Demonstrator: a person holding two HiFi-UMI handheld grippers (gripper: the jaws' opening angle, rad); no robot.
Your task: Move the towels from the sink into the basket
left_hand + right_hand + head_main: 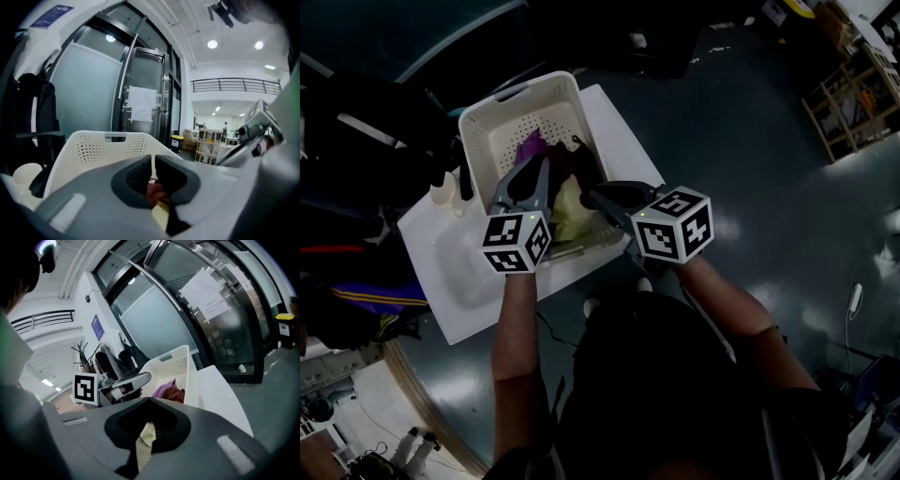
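While crumpled towels (567,208) lie inside, perforated white plastic basket (517,93)

Dim head view, fisheye-warped gripper views

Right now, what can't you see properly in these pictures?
- Part of the sink: head view, left gripper covers it.
- The basket floor: head view, towels cover it.
- Print on the door notice: left gripper view, too small.
- Most of the yellow towel: right gripper view, right gripper hides it.

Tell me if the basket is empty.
Not empty: the basket holds a purple towel and a red towel.
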